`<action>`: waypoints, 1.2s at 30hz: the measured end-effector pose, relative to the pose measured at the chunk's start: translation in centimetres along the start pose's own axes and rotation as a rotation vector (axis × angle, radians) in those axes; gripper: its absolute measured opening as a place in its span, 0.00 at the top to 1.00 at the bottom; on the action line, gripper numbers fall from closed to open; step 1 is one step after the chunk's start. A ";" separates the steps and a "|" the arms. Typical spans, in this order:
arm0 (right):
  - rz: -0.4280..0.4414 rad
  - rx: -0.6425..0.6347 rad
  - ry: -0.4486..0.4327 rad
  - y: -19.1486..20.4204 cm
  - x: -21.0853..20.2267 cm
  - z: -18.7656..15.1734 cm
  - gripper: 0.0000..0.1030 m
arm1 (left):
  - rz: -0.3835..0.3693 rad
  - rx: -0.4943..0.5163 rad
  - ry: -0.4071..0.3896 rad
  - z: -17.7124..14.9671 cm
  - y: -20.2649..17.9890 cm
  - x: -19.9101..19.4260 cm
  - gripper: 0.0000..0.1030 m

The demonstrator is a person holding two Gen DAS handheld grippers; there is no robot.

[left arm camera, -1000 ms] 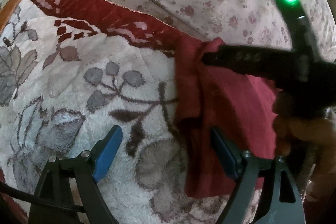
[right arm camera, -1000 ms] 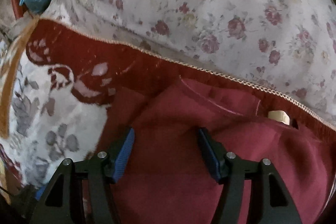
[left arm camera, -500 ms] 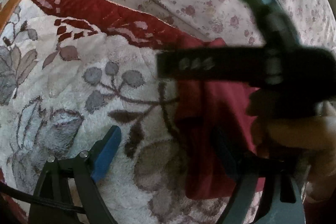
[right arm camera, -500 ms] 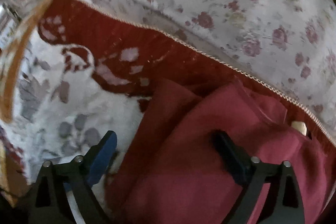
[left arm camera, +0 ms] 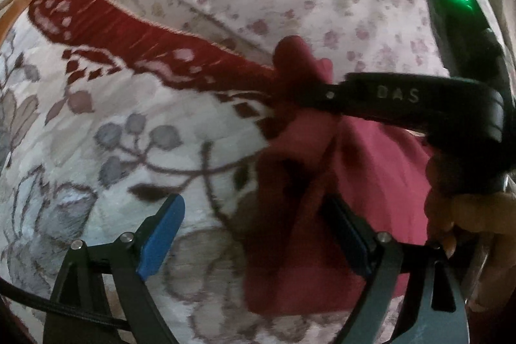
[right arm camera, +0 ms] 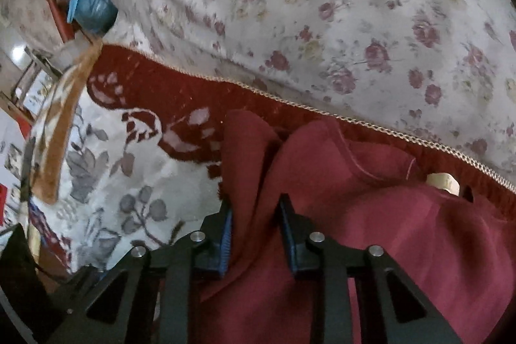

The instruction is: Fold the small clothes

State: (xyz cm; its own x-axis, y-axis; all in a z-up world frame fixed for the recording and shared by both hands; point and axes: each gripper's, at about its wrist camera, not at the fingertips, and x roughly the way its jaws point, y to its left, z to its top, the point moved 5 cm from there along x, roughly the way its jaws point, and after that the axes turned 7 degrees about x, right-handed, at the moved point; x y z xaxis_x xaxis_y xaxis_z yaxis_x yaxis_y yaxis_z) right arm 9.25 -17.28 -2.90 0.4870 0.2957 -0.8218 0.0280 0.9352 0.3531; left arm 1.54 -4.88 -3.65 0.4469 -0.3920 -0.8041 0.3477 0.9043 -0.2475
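Since prev frame R tool [right arm camera: 254, 234] narrowed, closing on maroon garment [right arm camera: 371, 231] fold, prob pinched; L tool [left arm camera: 258, 237] wide.

Both cams ride on the hand-held grippers and look forward along the fingers, tilted steeply down at the bed, really close in. The left view sits over the blanket [left arm camera: 135, 124], with the red garment [left arm camera: 371, 182] off to its right, and it catches the right hand-held gripper [left arm camera: 303, 92] reaching in from that side. The right view hangs right above the garment [right arm camera: 403, 240]. Both share the garment's left edge, the blanket's red border [right arm camera: 180, 99] and the floral sheet [right arm camera: 322, 5] behind.
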 end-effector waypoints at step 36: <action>-0.117 -0.102 0.126 2.3 3.3 0.8 0.41 | -0.112 -0.070 0.033 -0.4 -0.2 1.0 0.79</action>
State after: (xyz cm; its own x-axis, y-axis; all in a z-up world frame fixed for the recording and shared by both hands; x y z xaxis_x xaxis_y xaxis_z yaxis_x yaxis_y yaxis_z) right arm 11.65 -14.31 -4.44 0.3724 0.1998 -0.9063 -0.0139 0.9776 0.2098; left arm 1.61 -5.43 -4.60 0.3805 -0.4862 -0.7867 0.3352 0.8653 -0.3727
